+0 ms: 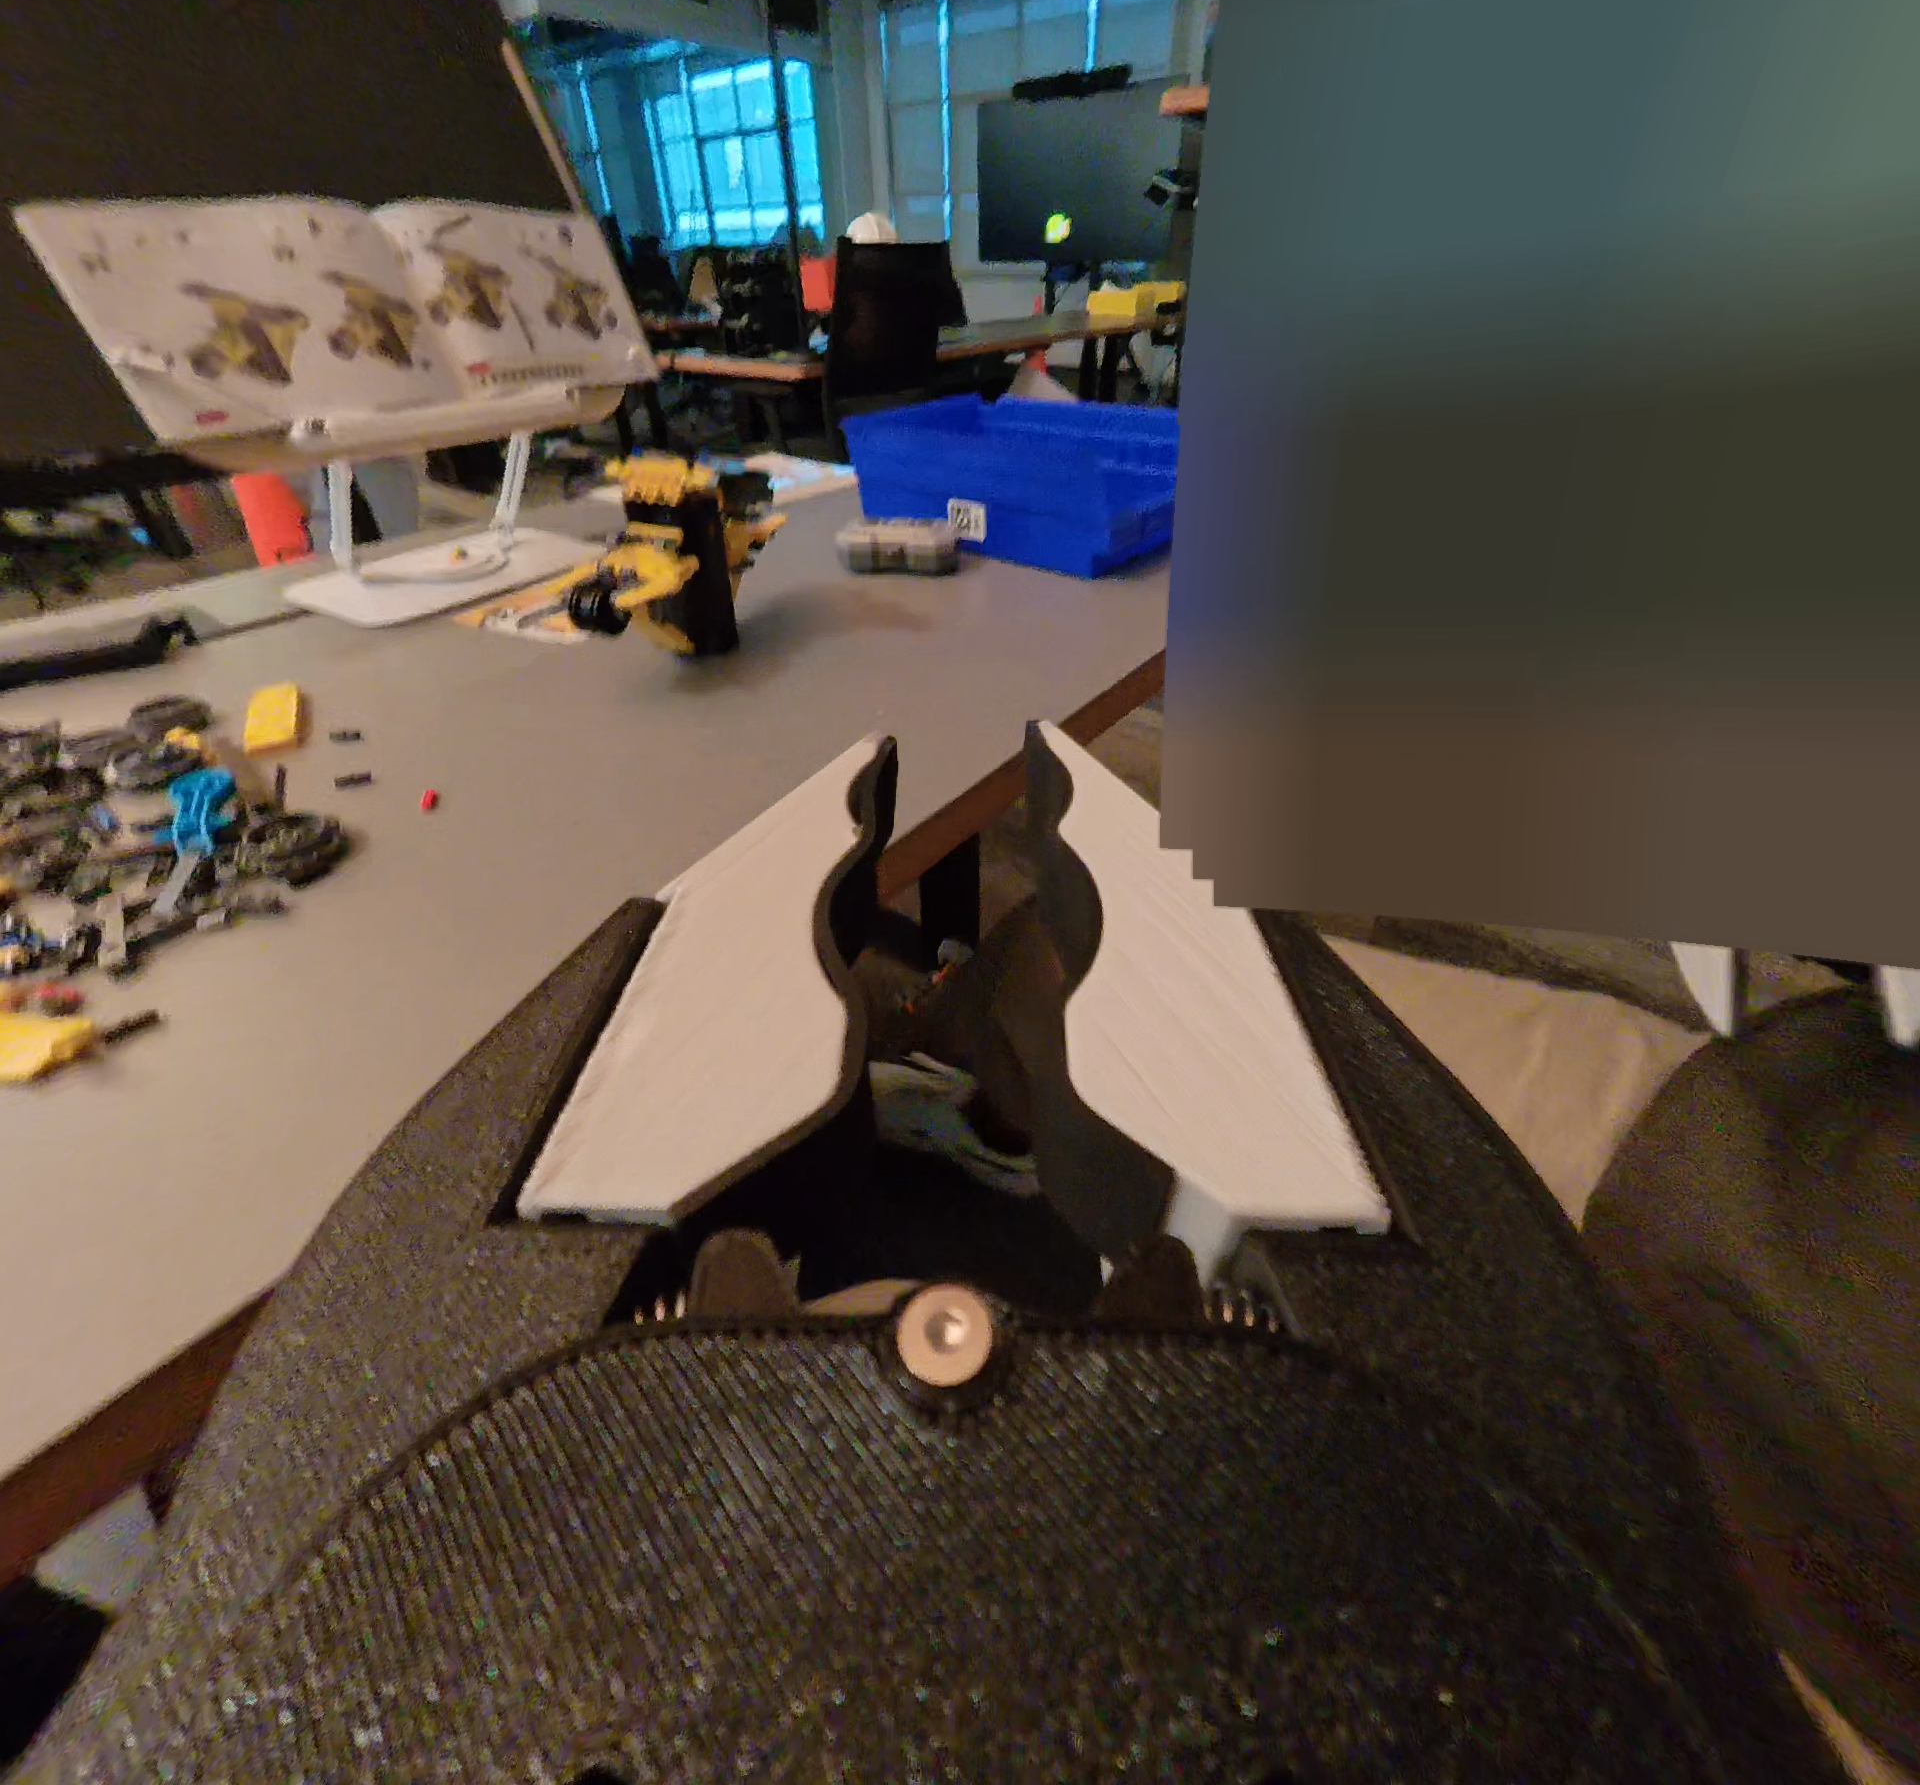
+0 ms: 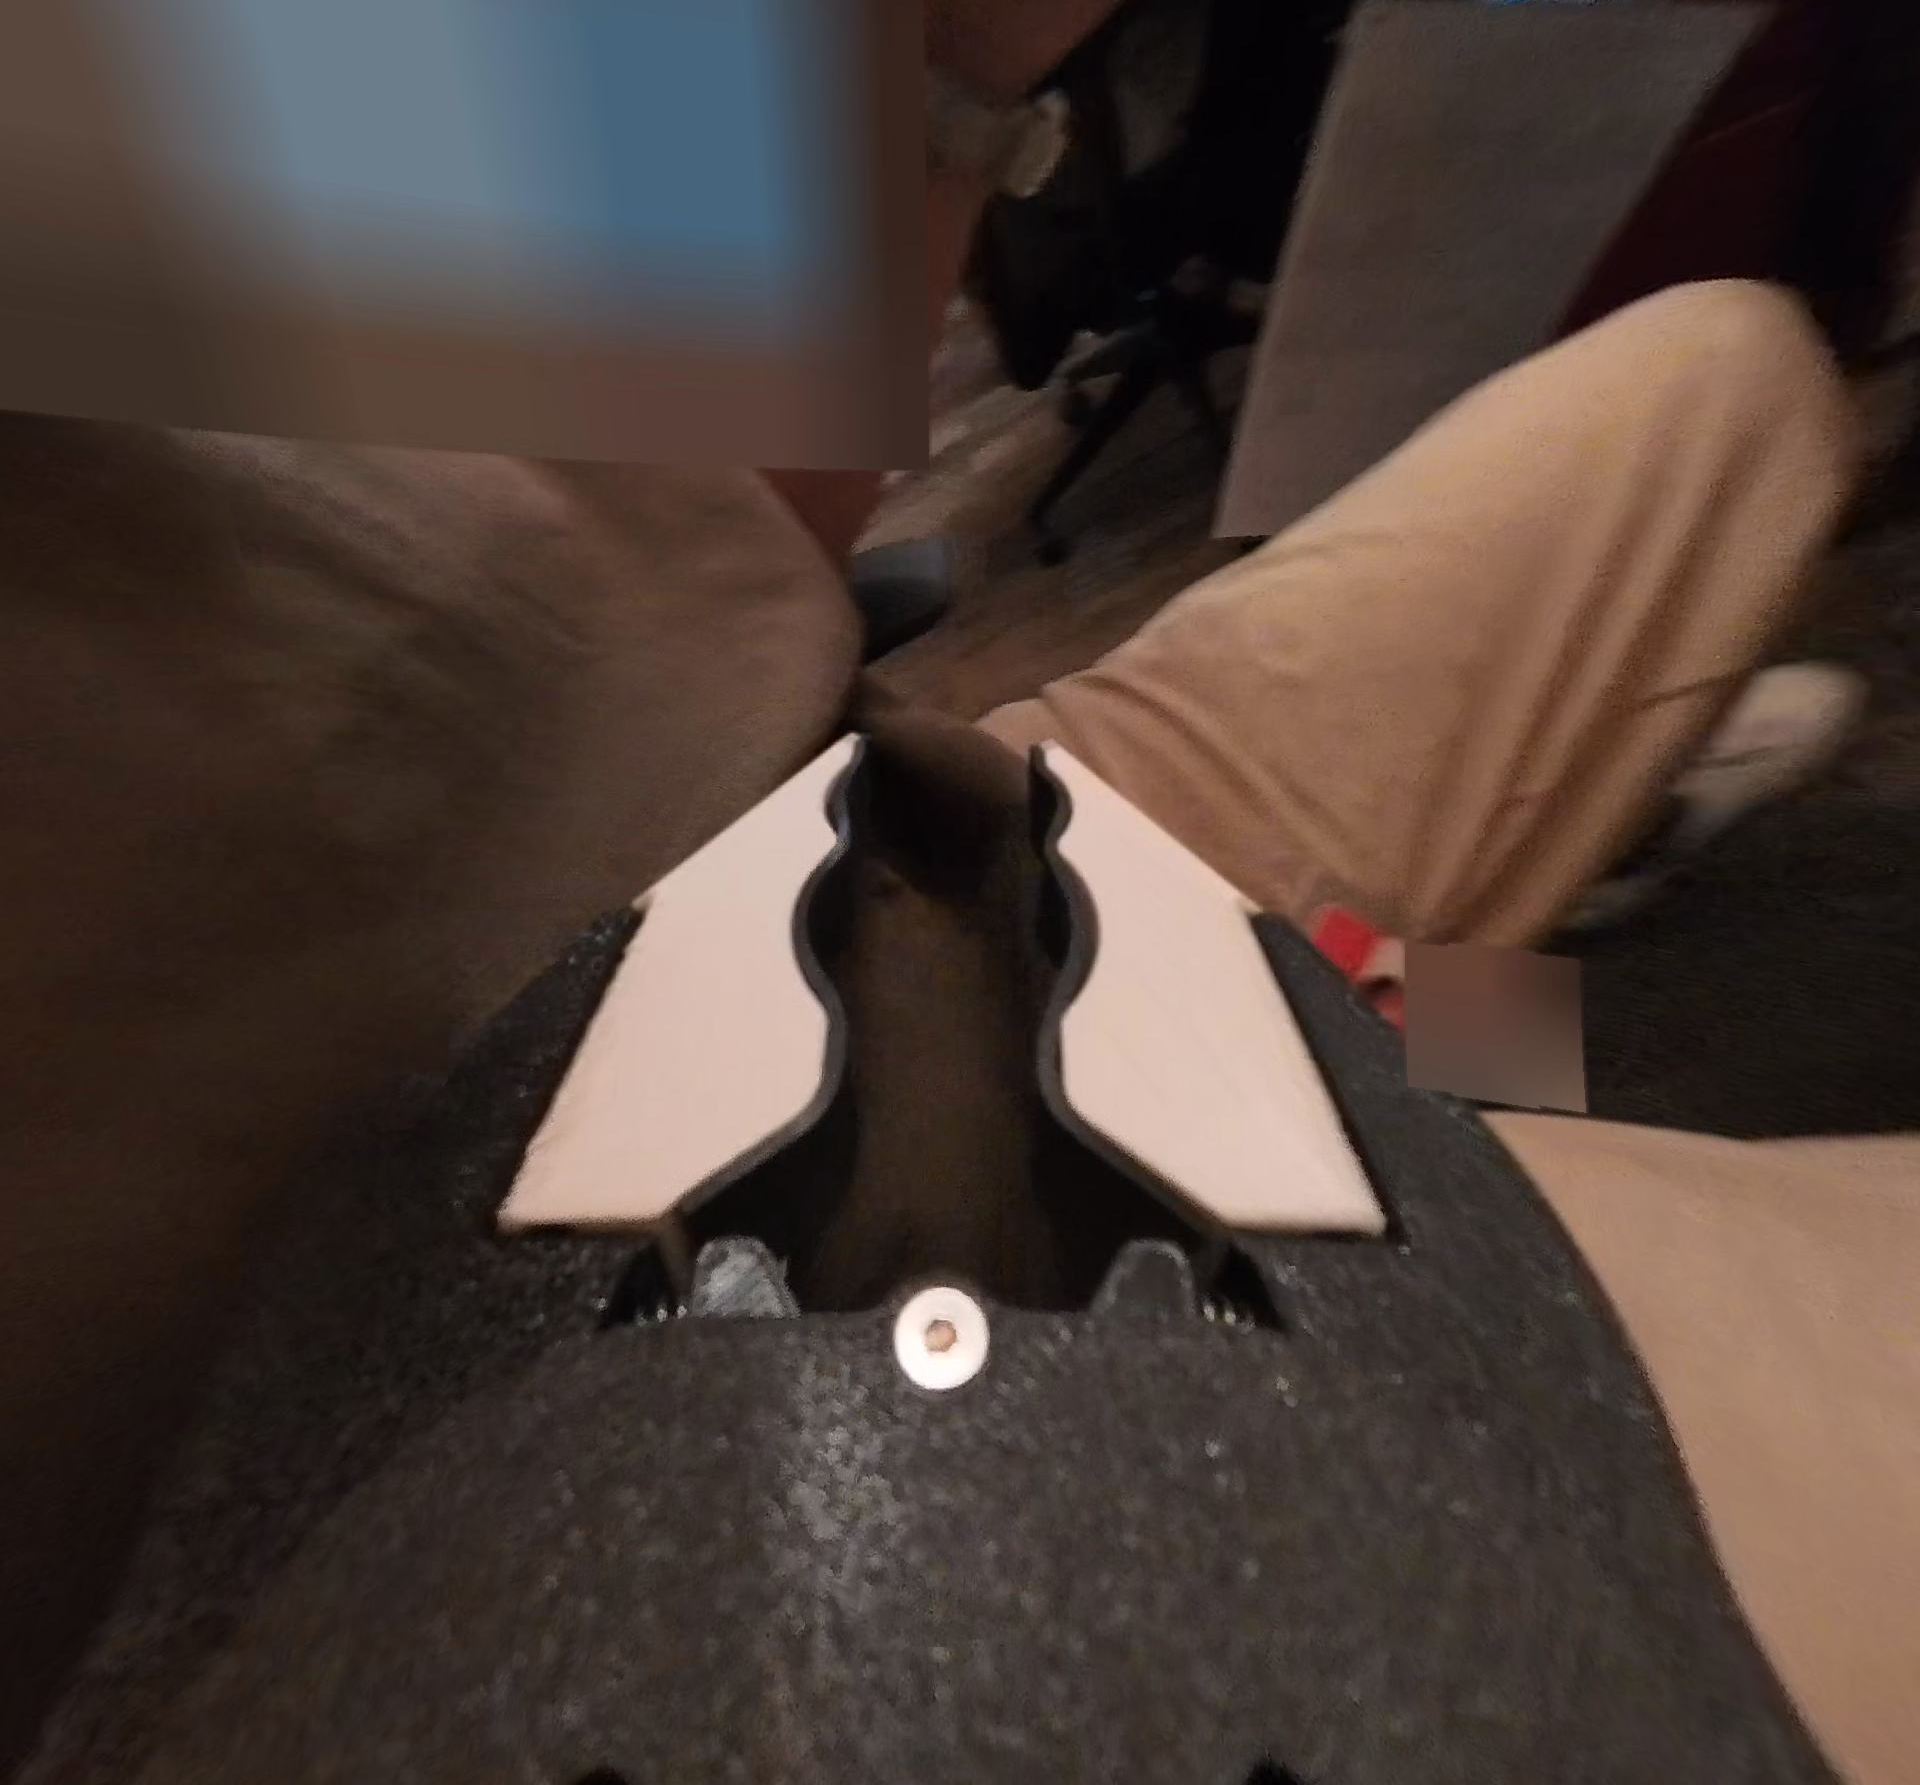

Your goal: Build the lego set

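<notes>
My left gripper (image 1: 961, 743) is open and empty, held over the near edge of a grey table (image 1: 540, 800). A yellow and black brick-built model (image 1: 675, 561) stands on the table farther off. A pile of loose black, blue and yellow building parts (image 1: 135, 831) lies to the left. My right gripper (image 2: 940, 748) is open and empty, held low away from the table. It points at a person's legs in tan trousers (image 2: 1403, 655) and a brown fabric surface (image 2: 364, 696).
An open instruction booklet (image 1: 332, 312) rests on a white stand (image 1: 436, 572). A blue bin (image 1: 1018, 478) and a small grey box (image 1: 899, 546) sit at the far right of the table. A red object (image 2: 1351, 940) lies beside the trouser leg. The left gripper's tips are roughly 25 centimetres from the right gripper's.
</notes>
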